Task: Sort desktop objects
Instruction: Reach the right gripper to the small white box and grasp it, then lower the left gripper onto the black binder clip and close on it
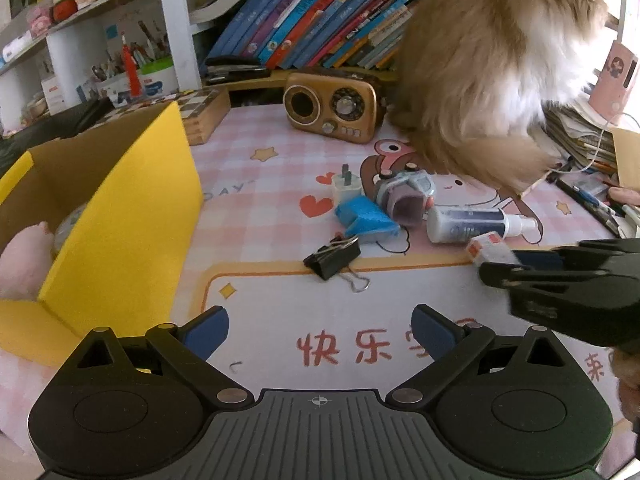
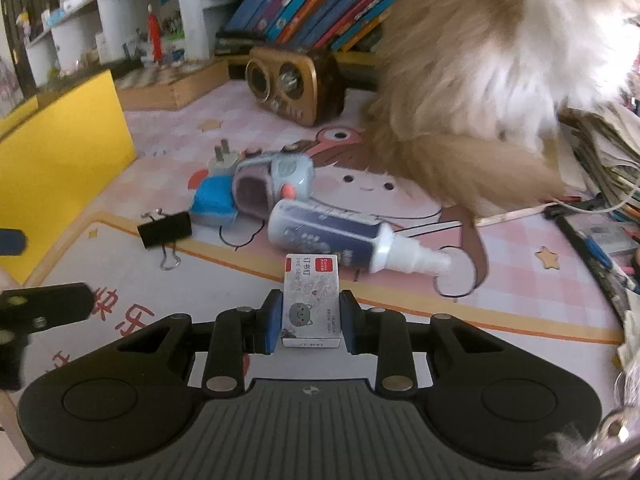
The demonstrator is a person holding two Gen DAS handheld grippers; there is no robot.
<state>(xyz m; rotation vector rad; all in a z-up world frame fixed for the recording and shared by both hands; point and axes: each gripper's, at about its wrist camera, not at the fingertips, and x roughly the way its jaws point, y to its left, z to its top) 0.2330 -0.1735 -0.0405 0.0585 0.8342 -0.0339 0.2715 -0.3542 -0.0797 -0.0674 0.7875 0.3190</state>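
- My right tongs (image 2: 307, 322) are closed on the small staple box (image 2: 312, 300); the blue pads press its two long sides and most of the box sticks out forward.
- My left tongs (image 1: 320, 334) are spread wide and hold nothing, hovering over the near part of the table.
- To do this step well, I judge I should keep the squeeze steady, lift the box straight, and carry it left to the yellow cardboard box (image 1: 120, 216), whose wall I must clear before I let go.
- Just beyond the staple box lies the spray bottle (image 2: 332, 240) on its side, nozzle pointing right; I should not nudge it on the way up.
- Left of it sit a black binder clip (image 2: 165, 230), a blue object (image 2: 212, 202), a toy camera (image 2: 276, 184) and a white plug (image 2: 222, 162), clustered close together.
- The table is covered by a pink checked cartoon mat (image 1: 260, 208).
- A fluffy ginger-and-white cat (image 1: 492, 68) sits far right, its tail near the things; I judge it may get in the way.
- Farther back stand a brown retro radio (image 1: 332, 106) and a row of books (image 1: 320, 20) on the shelf.
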